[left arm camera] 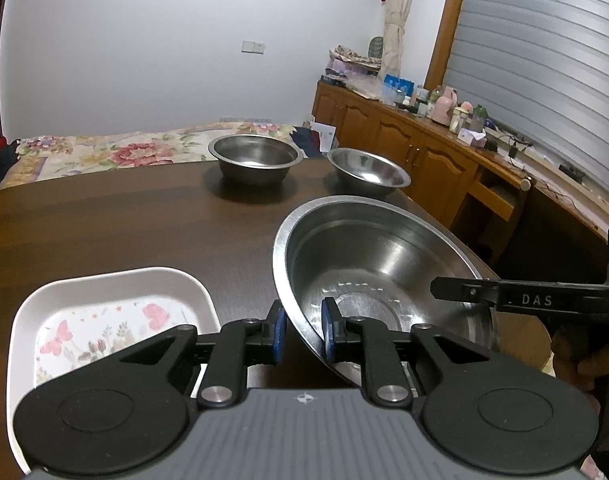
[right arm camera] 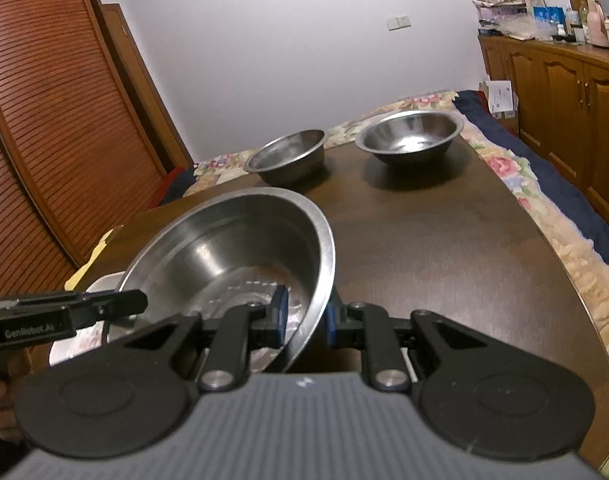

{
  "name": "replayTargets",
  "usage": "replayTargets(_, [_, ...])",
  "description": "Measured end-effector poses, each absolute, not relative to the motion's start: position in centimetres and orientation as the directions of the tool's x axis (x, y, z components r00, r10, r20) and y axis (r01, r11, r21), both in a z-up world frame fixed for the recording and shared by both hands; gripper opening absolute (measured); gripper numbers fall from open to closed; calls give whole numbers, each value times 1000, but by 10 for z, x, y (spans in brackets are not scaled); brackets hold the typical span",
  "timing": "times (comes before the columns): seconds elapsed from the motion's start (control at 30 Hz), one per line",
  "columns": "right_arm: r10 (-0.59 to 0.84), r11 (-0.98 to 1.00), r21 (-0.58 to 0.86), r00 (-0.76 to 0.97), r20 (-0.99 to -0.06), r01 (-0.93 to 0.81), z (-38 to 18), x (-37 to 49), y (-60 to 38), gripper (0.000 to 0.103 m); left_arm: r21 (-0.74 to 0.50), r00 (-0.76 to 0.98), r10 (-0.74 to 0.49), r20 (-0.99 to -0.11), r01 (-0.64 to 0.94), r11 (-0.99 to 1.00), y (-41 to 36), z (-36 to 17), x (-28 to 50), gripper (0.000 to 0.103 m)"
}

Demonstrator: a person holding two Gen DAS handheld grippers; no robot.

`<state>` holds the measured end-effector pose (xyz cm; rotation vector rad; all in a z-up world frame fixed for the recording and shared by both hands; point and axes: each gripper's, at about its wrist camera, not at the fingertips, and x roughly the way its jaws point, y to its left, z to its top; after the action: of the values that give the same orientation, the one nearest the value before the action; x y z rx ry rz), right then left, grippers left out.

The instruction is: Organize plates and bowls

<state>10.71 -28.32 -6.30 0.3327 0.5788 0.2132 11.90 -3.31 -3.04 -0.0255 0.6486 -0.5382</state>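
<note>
A large steel bowl (left arm camera: 384,264) (right arm camera: 232,248) hangs a little above the dark wooden table (left arm camera: 124,232) (right arm camera: 424,260), held from both sides. My left gripper (left arm camera: 303,330) is shut on its left rim, one blue pad inside and one outside. My right gripper (right arm camera: 304,316) is shut on the opposite rim in the same way. Each gripper also shows in the other's view, the right gripper (left arm camera: 444,292) and the left gripper (right arm camera: 140,301). A white rectangular plate (left arm camera: 104,320) (right arm camera: 74,340) with a butterfly print lies on the table, left of the bowl and partly under it.
Two smaller steel bowls stand at the table's far end, one deep (left arm camera: 256,158) (right arm camera: 288,152) and one shallower (left arm camera: 368,172) (right arm camera: 410,136). A floral bedspread (left arm camera: 104,152) lies beyond the table. Wooden cabinets (left arm camera: 404,140) with clutter on top line the right wall. A person's hand (left arm camera: 584,364) holds the right gripper.
</note>
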Motion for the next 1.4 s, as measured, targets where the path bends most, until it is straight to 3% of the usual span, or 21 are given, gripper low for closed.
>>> replayTargets(1.07, [265,941,324,801,-537,-95,-62,109,-284,22,-172,662,-469,-585,464,869,-39,-36,126,24])
replayTargets(1.2, [234,951,300,812,-535,-76,-59,112,-284,47,-188,674,-473,-567,453,871,-33,-30,126,30])
replayTargets(1.4, [220,963,248,832,-510,-102,-41,116,-284,47,-163,716,-454,-530,439,883,-25,-11,129,36])
